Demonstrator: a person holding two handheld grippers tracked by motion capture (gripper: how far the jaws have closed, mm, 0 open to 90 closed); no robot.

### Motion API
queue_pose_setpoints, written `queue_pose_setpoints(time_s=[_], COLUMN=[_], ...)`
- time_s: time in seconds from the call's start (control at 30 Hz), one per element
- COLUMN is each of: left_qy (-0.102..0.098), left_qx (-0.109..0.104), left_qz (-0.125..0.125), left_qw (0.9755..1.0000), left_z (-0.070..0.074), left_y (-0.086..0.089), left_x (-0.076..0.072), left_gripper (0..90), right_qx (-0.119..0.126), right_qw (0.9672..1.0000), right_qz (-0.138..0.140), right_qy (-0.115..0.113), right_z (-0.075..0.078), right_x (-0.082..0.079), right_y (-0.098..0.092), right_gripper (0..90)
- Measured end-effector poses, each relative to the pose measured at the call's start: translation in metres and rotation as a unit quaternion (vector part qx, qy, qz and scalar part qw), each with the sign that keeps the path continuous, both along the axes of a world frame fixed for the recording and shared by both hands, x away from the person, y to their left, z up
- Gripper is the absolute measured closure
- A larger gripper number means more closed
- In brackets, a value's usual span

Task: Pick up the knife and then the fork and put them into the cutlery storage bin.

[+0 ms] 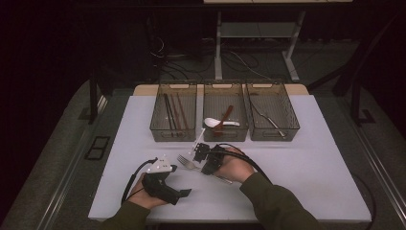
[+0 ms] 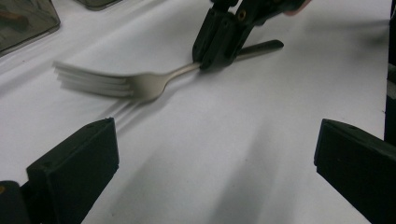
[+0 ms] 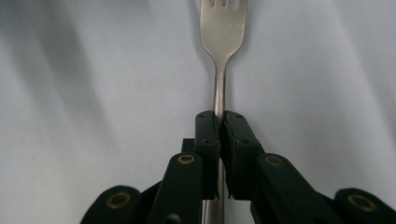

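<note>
1. Table (image 1: 306,191): white top, three bins along the far edge. The left bin (image 1: 174,112) holds dark sticks, the middle bin (image 1: 225,112) a white spoon and a brown utensil, the right bin (image 1: 272,112) metal cutlery, apparently including a fork. The right bin is judged the likely destination.
2. Fork (image 1: 187,163): seen near the table's middle, in front of the middle bin, tines toward the left bin side. In the left gripper view the fork (image 2: 140,84) is blurred, so whether it is lifted cannot be told.
3. Right gripper (image 1: 207,160): jaws closed on the fork handle just behind the neck, confirmed in the right gripper view (image 3: 219,135); handle clamped between the pads, tines pointing straight ahead.
4. Step advice: grip to be kept firm; the fork to be lifted level before travel, since the long handle behind the pads may swing.
5. Right hand pose: forearm entered from the lower right, gripper angled down and to the left.
6. Left gripper (image 1: 160,179): rested low near the front edge, jaws wide apart, nothing between them (image 2: 215,163).
</note>
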State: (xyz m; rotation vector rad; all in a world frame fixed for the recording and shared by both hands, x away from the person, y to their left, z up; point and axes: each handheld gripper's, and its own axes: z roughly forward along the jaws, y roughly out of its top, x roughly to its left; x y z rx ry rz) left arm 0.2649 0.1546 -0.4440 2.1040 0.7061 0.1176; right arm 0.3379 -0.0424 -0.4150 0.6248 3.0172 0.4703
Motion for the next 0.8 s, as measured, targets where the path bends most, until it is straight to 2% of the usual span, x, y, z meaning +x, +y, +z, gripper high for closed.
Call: queue_pose_setpoints(time_s=[0.27,0.47,0.7,0.8], left_qy=[-0.001,-0.003,-0.005,-0.003], left_qx=[-0.011,-0.010,-0.009,-0.008], left_qz=[-0.006,-0.013,-0.014,-0.015], left_qw=[0.9999,0.9999,0.9998,0.9998], left_z=[-0.001,0.000,-0.001,-0.001], left_y=[-0.001,-0.001,-0.001,-0.001], left_x=[0.000,0.000,0.000,0.001], left_gripper=[0.0,0.0,0.0,0.0], right_qx=[0.050,0.087,0.129,0.151], right_qw=[0.9985,0.9952,0.9891,0.9849], right_qz=[-0.022,-0.044,-0.069,-0.083], right_qy=[0.002,-0.002,-0.016,-0.016], right_z=[0.004,0.010,0.019,0.023], right_x=[0.005,0.005,0.004,0.004], right_y=[-0.037,-0.063,-0.093,-0.108], right_gripper=[84.9,84.9,84.9,84.9])
